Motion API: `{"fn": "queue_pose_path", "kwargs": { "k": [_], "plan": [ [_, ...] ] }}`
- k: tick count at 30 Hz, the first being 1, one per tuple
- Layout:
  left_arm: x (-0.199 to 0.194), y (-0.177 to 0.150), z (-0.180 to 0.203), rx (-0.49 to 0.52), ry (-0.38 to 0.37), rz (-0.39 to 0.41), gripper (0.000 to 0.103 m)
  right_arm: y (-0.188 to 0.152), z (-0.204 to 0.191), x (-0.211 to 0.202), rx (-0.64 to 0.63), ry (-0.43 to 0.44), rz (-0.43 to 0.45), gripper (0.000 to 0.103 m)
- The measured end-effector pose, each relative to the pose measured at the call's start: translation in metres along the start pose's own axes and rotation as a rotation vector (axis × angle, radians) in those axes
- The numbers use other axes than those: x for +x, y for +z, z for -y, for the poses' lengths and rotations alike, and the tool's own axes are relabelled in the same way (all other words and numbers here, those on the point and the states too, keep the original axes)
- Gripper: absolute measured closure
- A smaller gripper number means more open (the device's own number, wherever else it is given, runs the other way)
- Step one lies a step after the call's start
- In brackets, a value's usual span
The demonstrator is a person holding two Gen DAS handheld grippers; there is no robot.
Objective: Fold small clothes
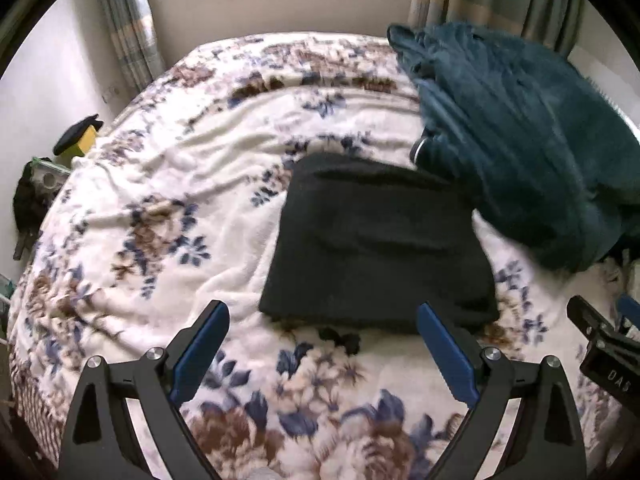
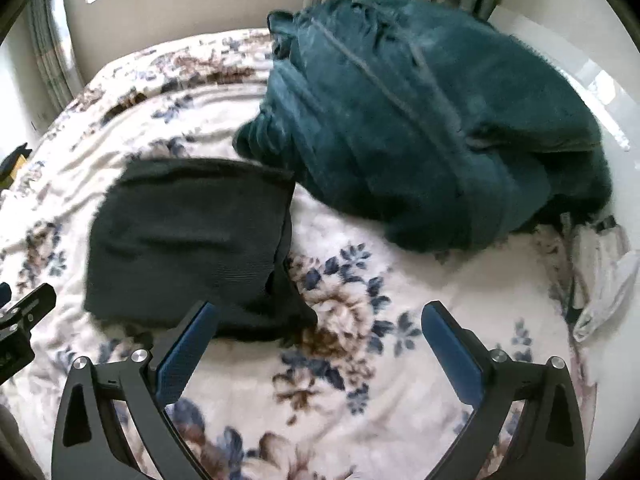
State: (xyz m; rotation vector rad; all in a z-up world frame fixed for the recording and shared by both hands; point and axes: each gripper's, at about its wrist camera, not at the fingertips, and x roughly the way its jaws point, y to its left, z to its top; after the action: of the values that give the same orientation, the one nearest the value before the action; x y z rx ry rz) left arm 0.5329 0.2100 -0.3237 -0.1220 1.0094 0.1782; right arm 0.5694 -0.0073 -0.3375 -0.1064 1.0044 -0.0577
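Both grippers, left (image 1: 322, 320) and right (image 2: 318, 320), hover with fingers spread, empty. Black garment (image 1: 376, 248) lies folded on the bed (image 1: 160, 208); judging by that, one fold job looks finished, teal pile (image 1: 520, 140) unfolded.

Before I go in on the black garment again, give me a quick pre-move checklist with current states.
1. Left gripper open and empty: ok.
2. Right gripper open and empty: ok.
3. Black garment lies flat in a compact rectangle on the floral blanket: ok.
4. Garment's right near corner tidy: not ok, a flap sticks out past the folded edge.
5. Garment apart from the teal fleece pile: cannot tell, their edges meet at the far corner.
6. Fold finished: cannot tell, the layers underneath are hidden.
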Motion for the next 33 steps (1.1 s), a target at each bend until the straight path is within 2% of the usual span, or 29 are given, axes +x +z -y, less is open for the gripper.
{"fn": "queue_pose_path", "kwargs": {
  "k": [7, 13, 22, 29, 33],
  "plan": [
    [-0.11, -0.011, 0.005, 0.016, -0.002, 0.077, 0.007, -0.01, 0.019, -0.116, -0.006, 0.022, 0.075, 0.0],
    [-0.206, -0.023, 0.009, 0.019, -0.036, 0.129, 0.007, -0.017, 0.036, -0.226, 0.017, 0.043, 0.152, 0.0],
    [-0.328, -0.049, 0.015, 0.013, -0.043, 0.209, 0.007, -0.041, 0.059, -0.381, 0.006, 0.061, 0.271, 0.0],
    [-0.381, -0.065, 0.015, 0.017, -0.032, 0.239, 0.007, -0.062, 0.078, -0.465, -0.008, 0.084, 0.333, 0.0],
    [-0.401, -0.074, 0.015, 0.013, -0.009, 0.254, 0.007, -0.073, 0.082, -0.49, -0.021, 0.098, 0.333, 0.0]
  ]
}}
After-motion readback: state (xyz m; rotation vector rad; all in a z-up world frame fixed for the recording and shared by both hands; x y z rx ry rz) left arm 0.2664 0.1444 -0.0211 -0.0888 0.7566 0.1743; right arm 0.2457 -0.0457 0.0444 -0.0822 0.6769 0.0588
